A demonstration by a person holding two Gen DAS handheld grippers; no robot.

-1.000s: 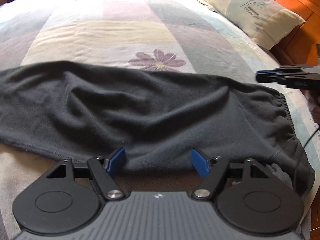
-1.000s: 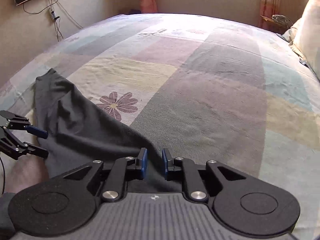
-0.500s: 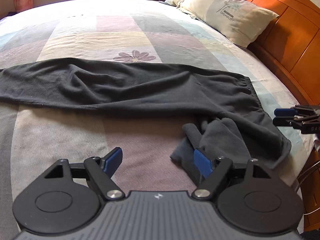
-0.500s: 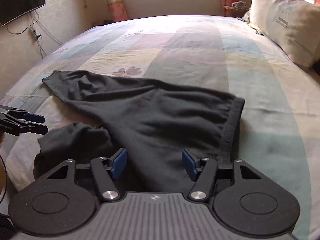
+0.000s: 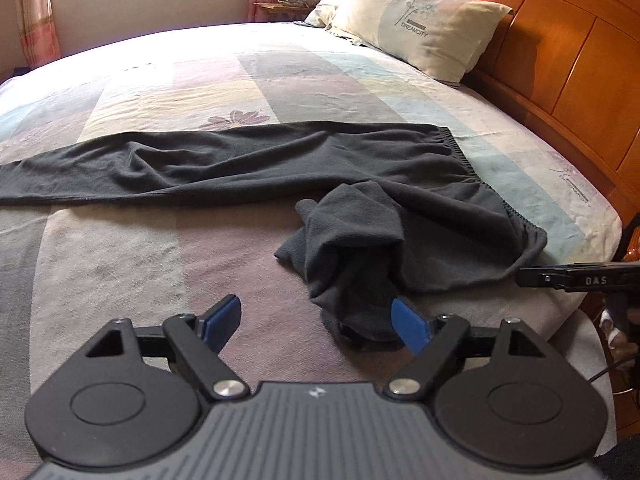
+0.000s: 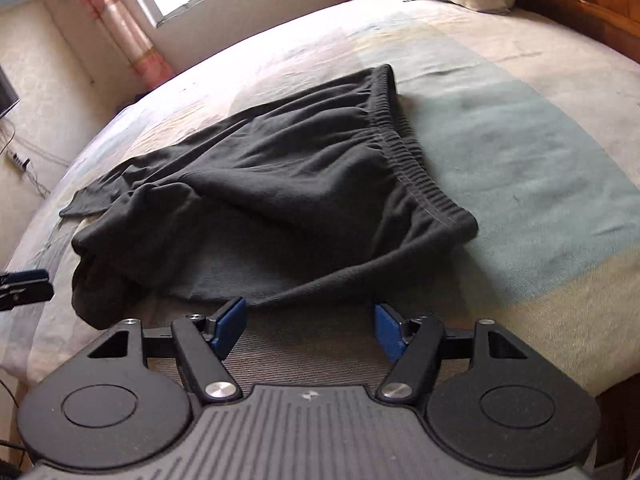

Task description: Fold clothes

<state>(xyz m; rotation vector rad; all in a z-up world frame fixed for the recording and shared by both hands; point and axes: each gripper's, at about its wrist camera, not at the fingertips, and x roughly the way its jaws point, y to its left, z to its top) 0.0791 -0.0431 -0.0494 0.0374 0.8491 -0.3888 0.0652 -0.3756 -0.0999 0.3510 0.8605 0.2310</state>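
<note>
the dark trousers [image 5: 280,164] lie across the patchwork bed [image 5: 120,264], one leg stretched toward 9 o'clock, the other bunched at 5 o'clock. left gripper [image 5: 316,322] and right gripper [image 6: 308,326] both gape, holding nothing. soft, limp knit with a ribbed elastic waistband [image 6: 412,160]; pinching the crumpled heap risks catching several layers and folding creases in
</note>
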